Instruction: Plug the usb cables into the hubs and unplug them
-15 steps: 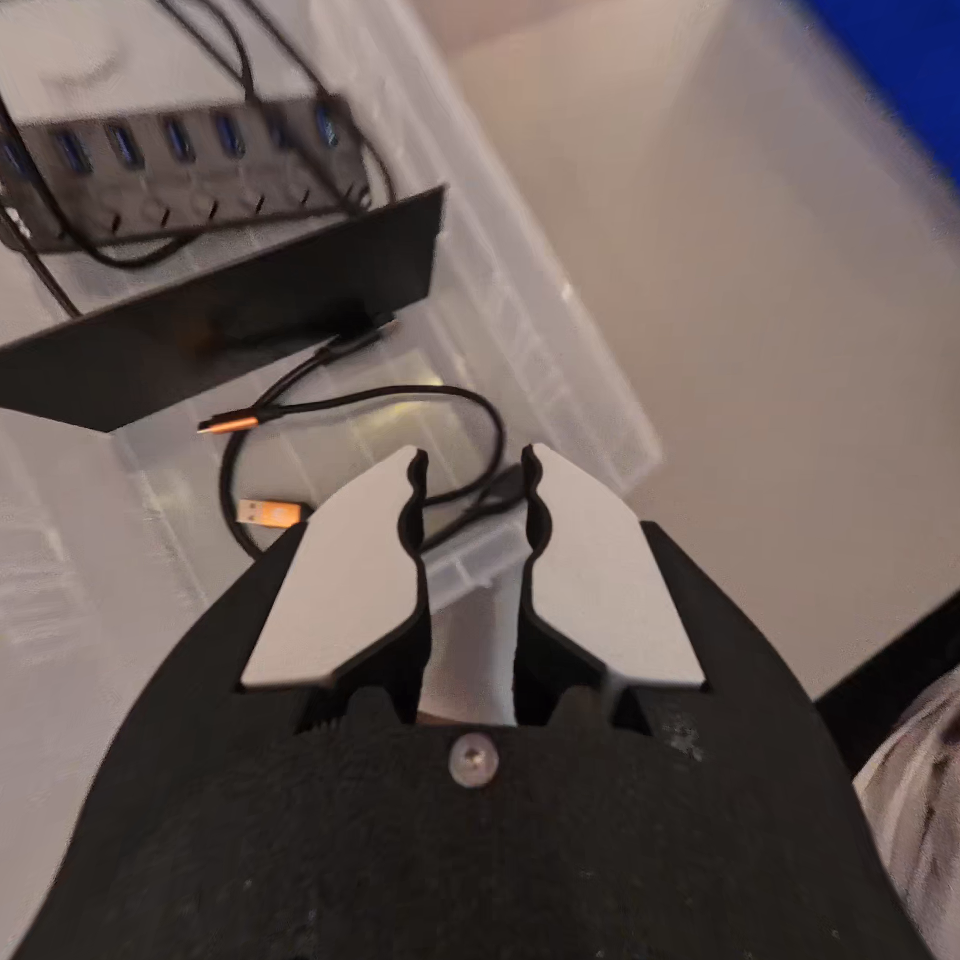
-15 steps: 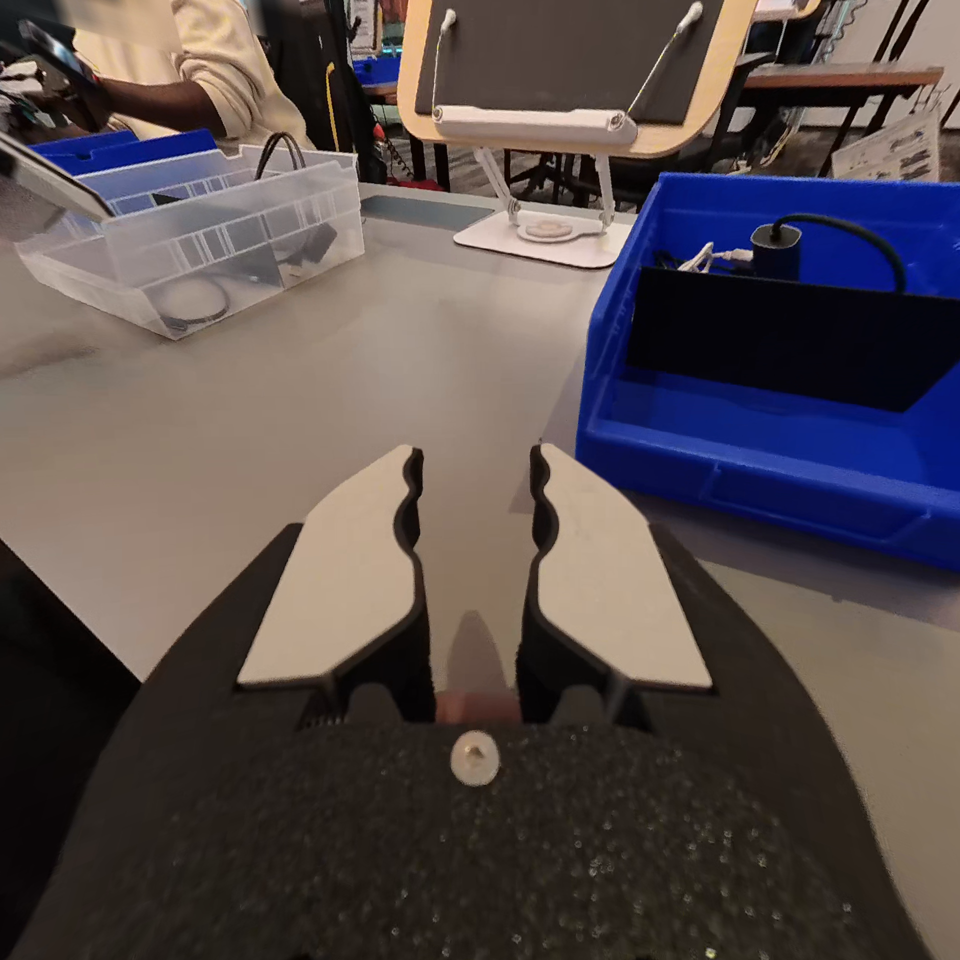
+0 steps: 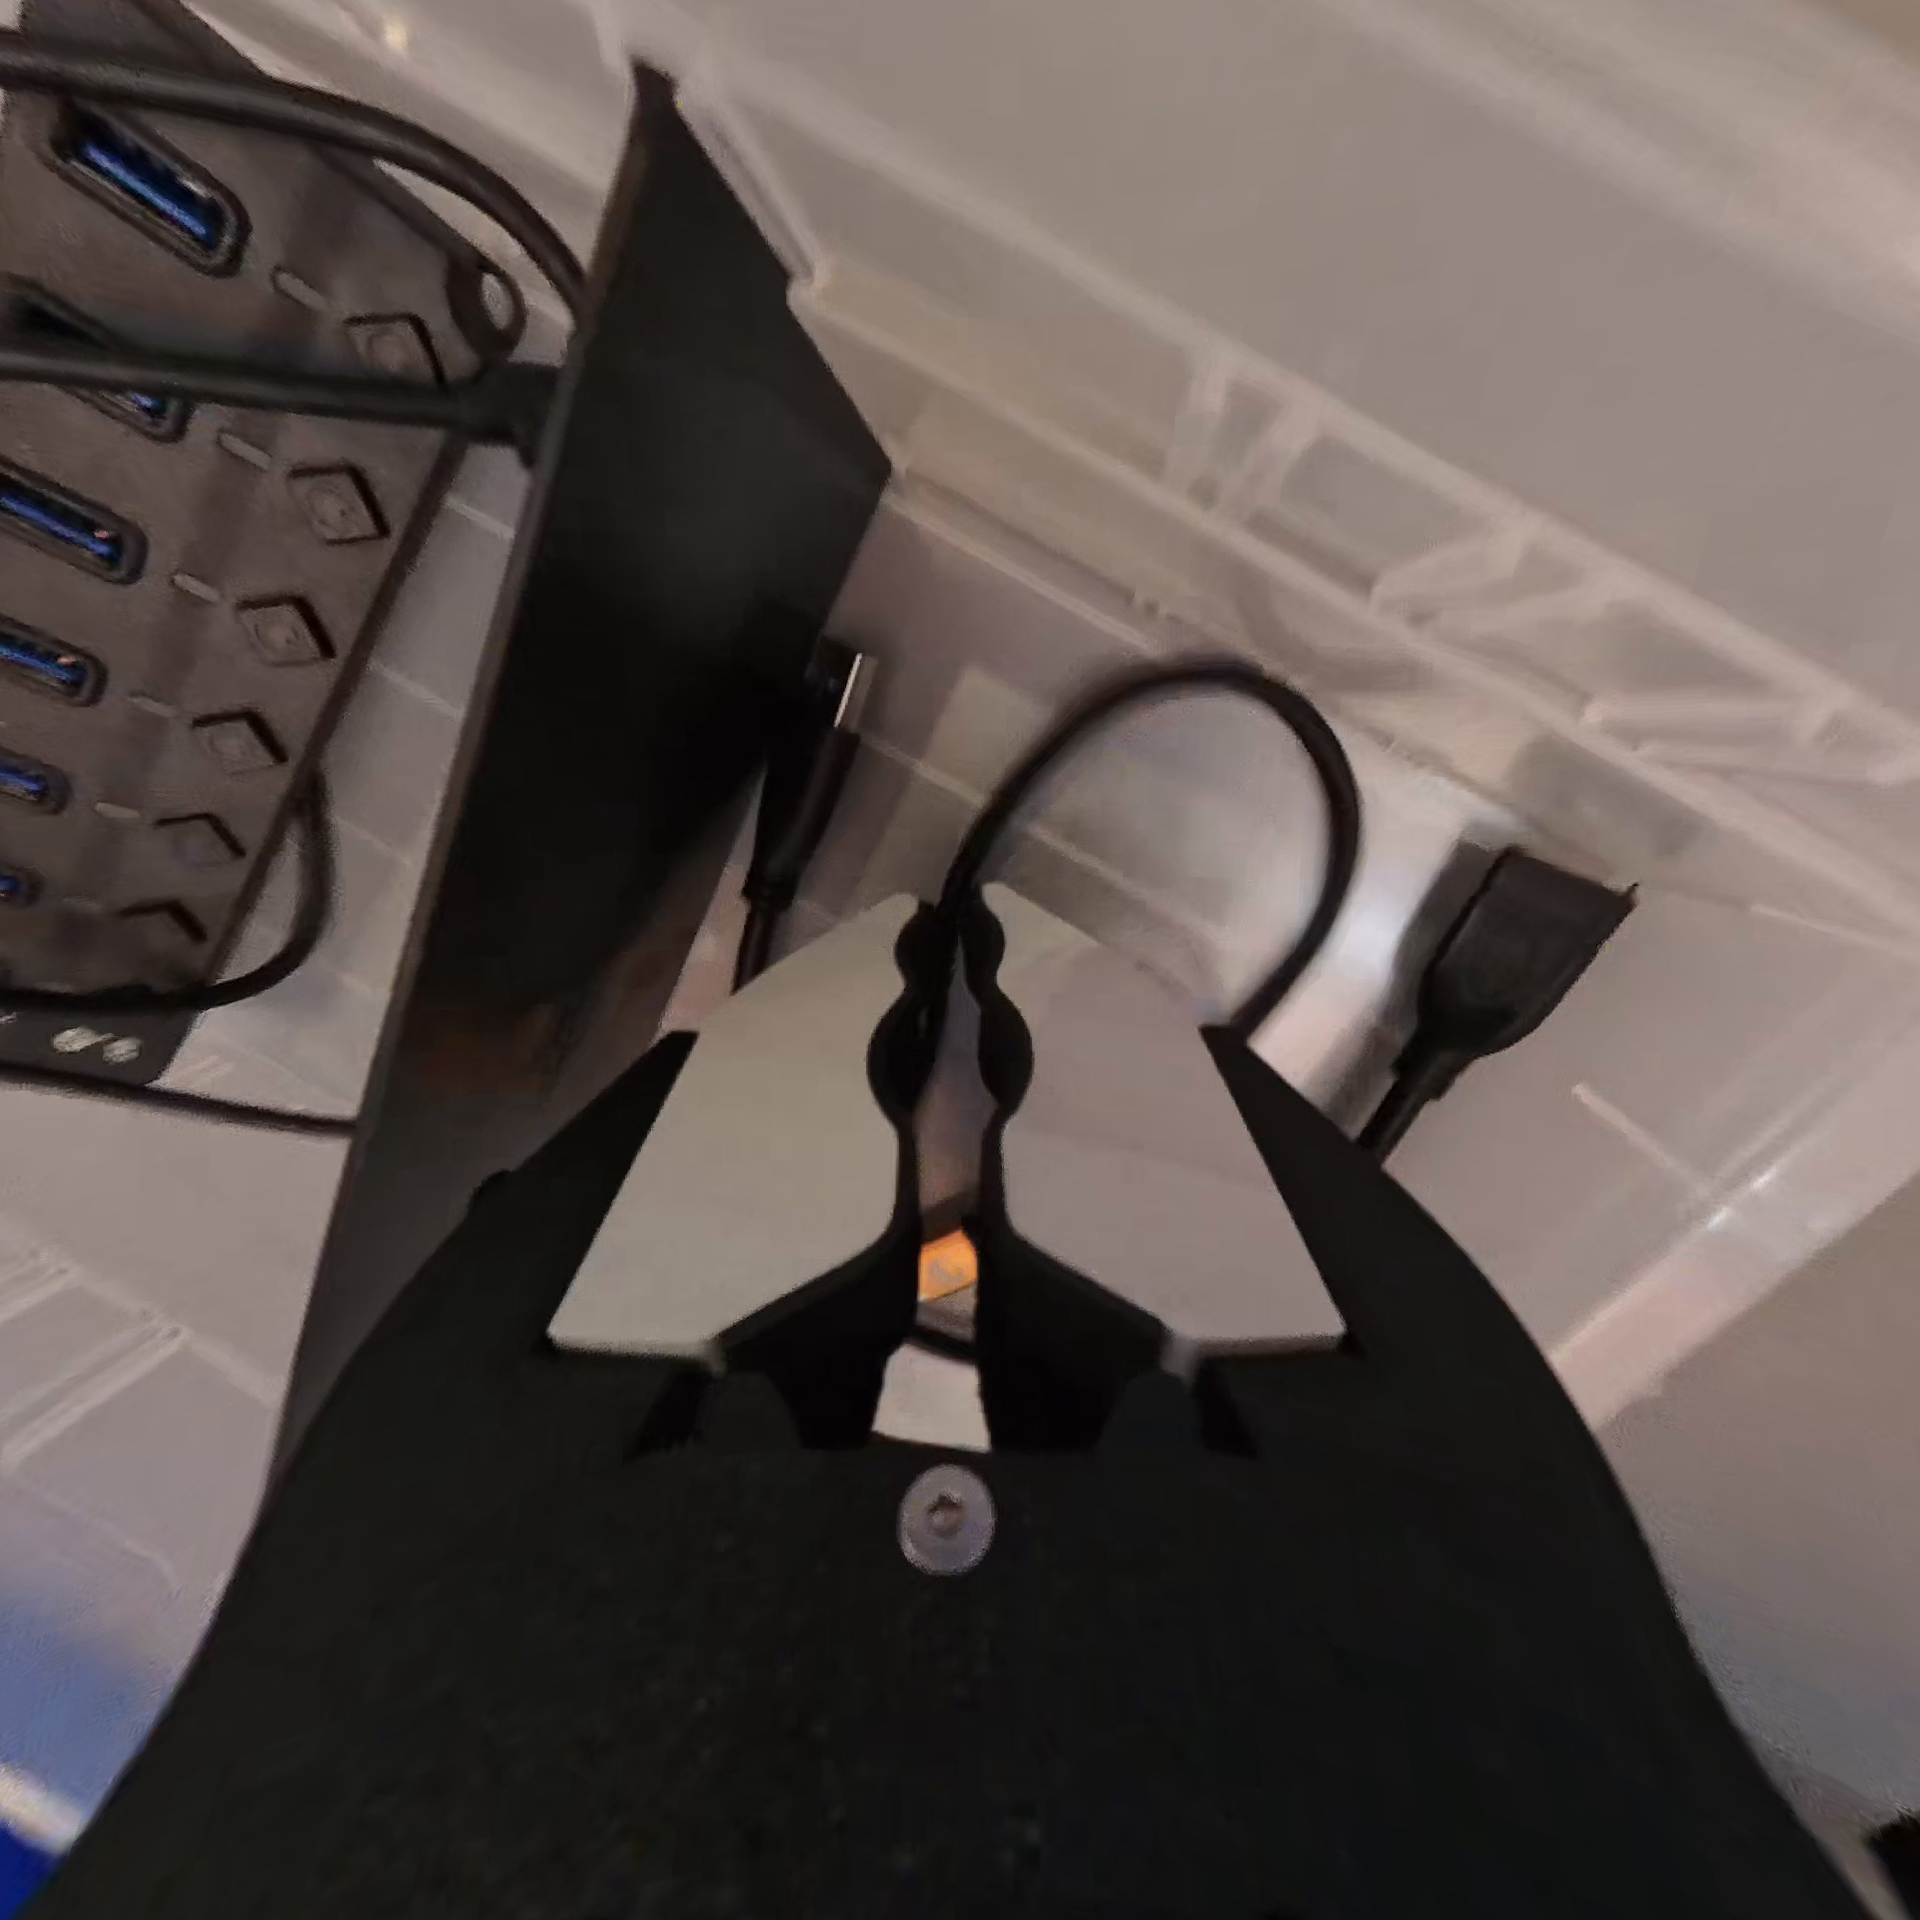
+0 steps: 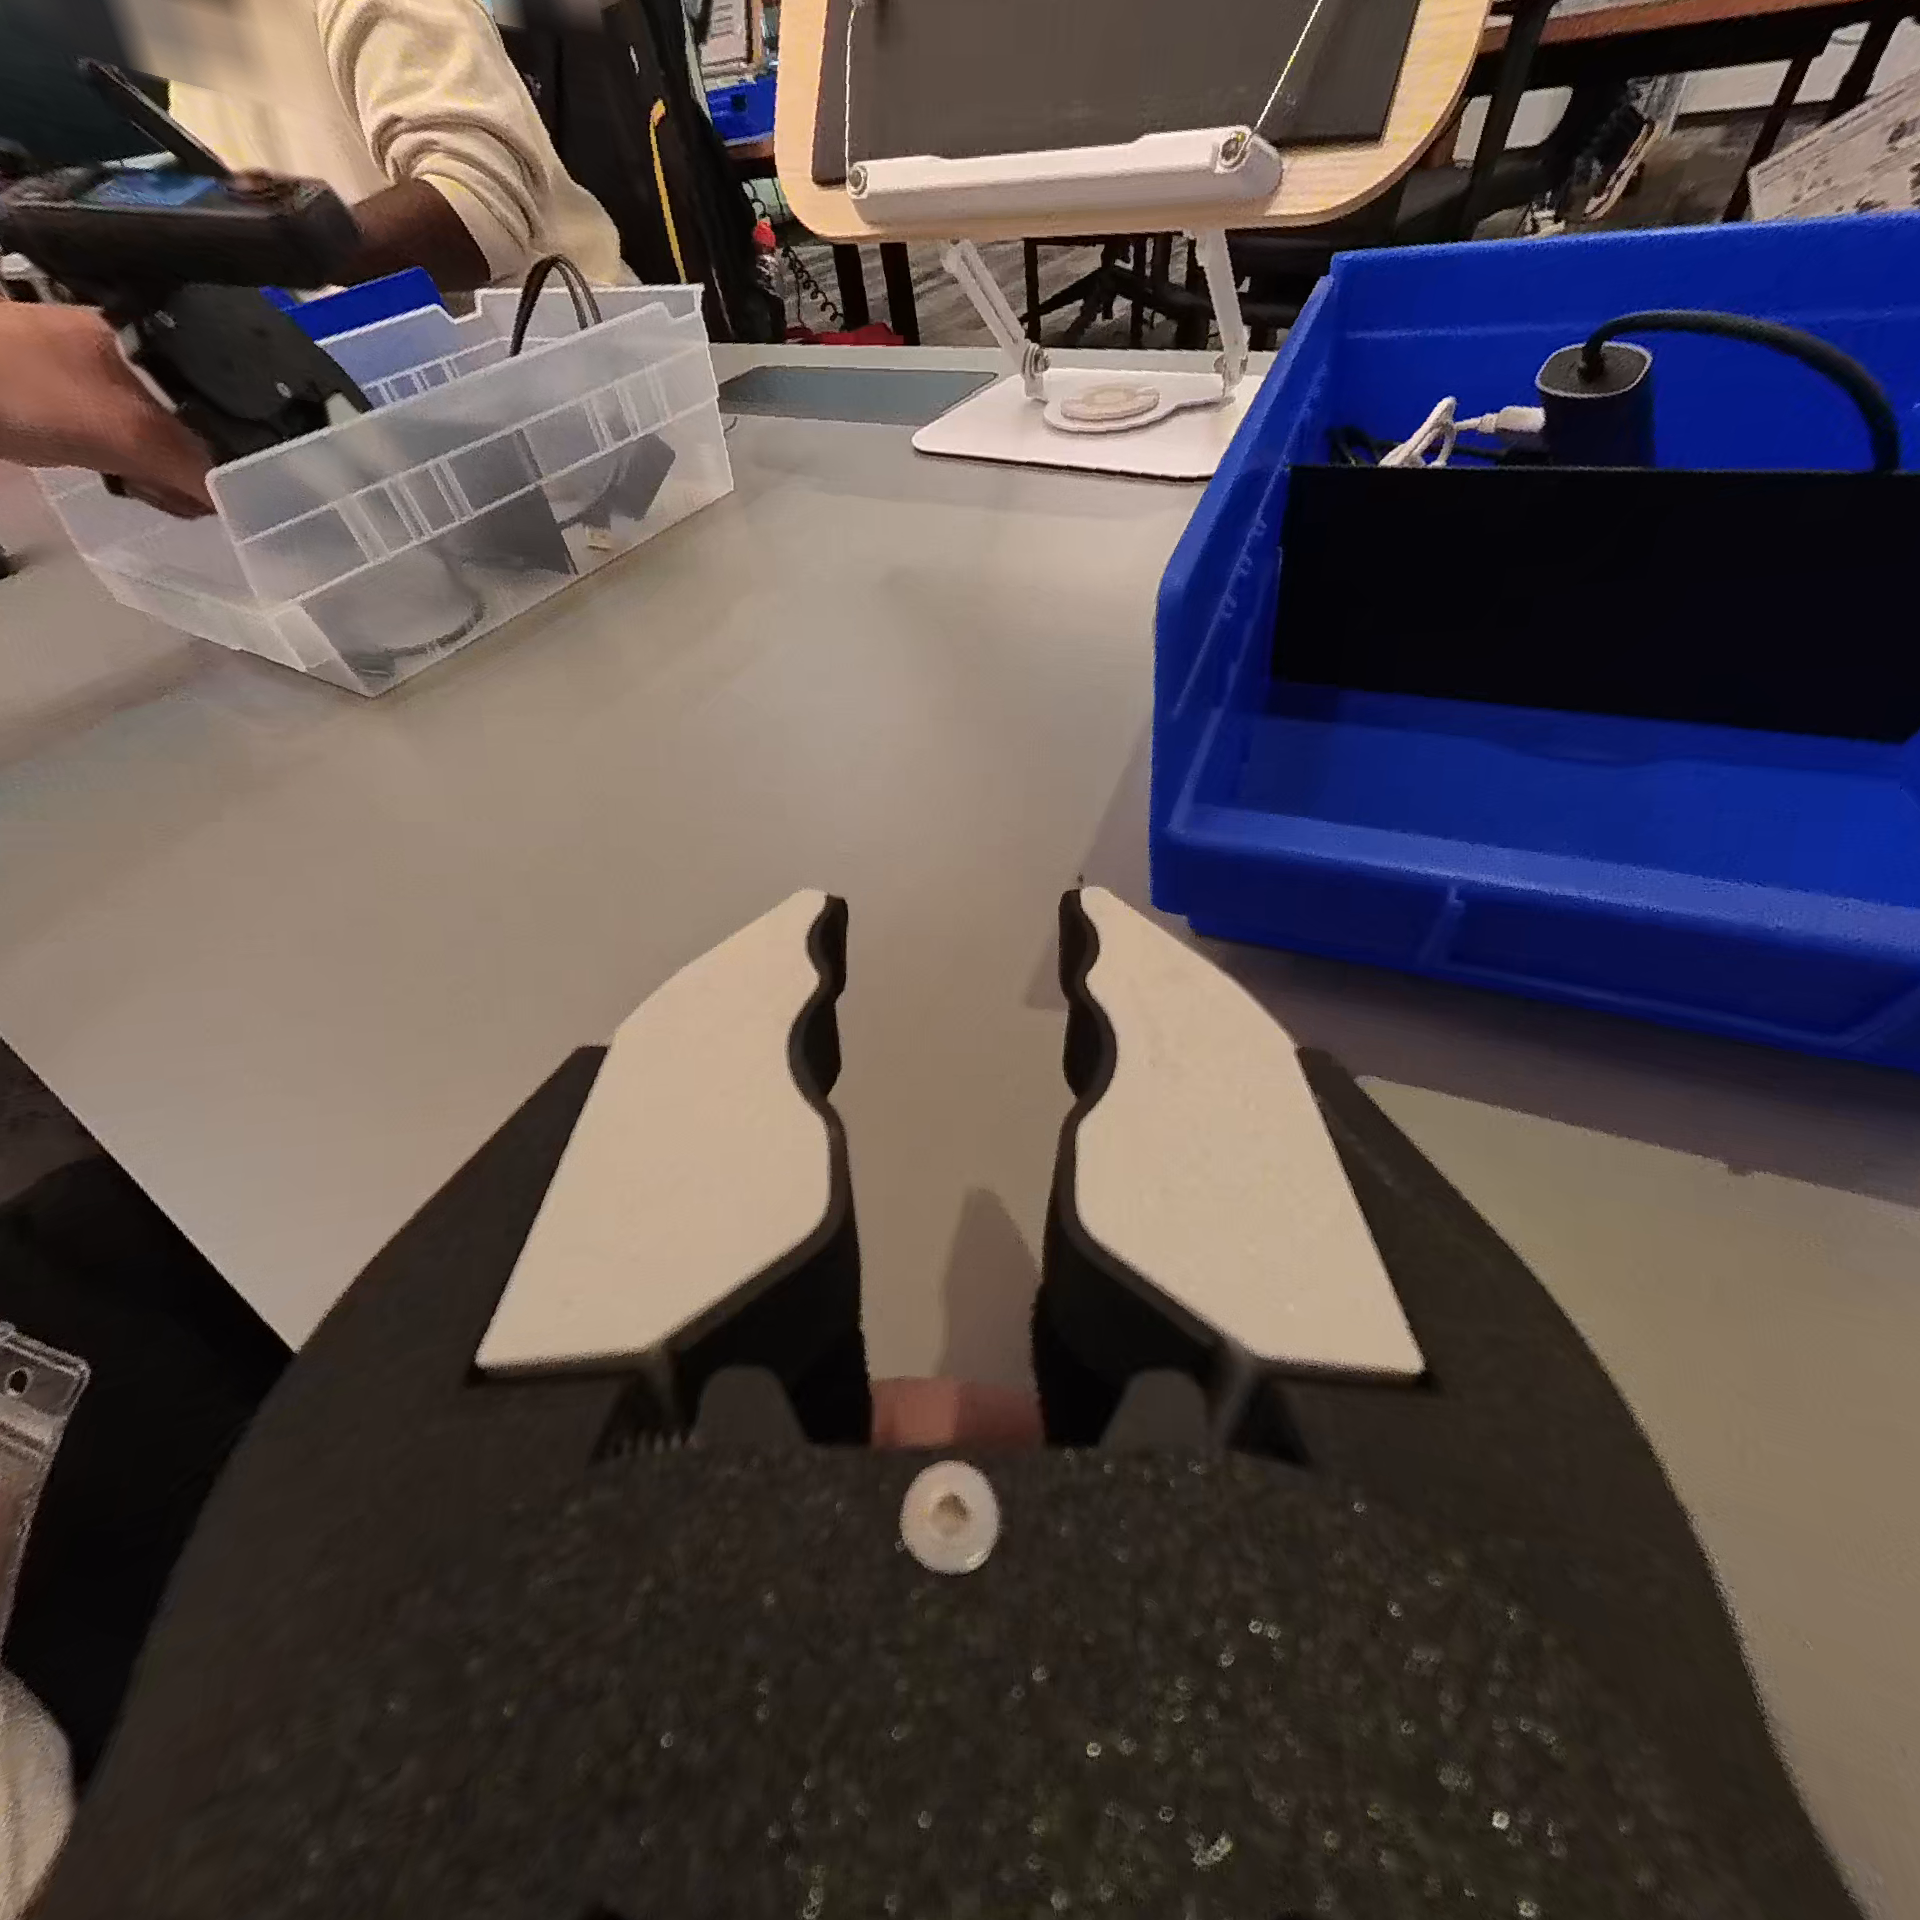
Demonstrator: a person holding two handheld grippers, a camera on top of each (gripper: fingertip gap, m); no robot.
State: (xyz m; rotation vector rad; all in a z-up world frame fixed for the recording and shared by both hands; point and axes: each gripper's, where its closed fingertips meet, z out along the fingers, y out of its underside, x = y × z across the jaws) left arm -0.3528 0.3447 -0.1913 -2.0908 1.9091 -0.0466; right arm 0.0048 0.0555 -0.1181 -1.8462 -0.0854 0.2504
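In the left wrist view my left gripper (image 3: 951,925) is down in the clear bin (image 3: 1351,468) and shut on a black USB cable (image 3: 1320,769). The cable's orange plug (image 3: 945,1262) shows between the fingers, and the cable loops up and to the right from the tips. A grey USB hub (image 3: 208,582) with several blue ports lies at the left behind a black divider (image 3: 644,623). My right gripper (image 4: 951,914) is open and empty above the grey table (image 4: 623,831). A dark hub (image 4: 1595,405) with a white cable sits in the blue bin (image 4: 1507,914).
A black plug (image 3: 1507,966) lies at the bin's right wall and another black plug (image 3: 842,707) beside the divider. In the right wrist view the clear bin (image 4: 468,540) stands far left with the left gripper (image 4: 229,384) in it. A tablet stand (image 4: 1091,416) stands behind.
My left gripper has gone down into the clear bin, turned, and closed on the cable with the orange plug. The right gripper has hardly moved and stays open.
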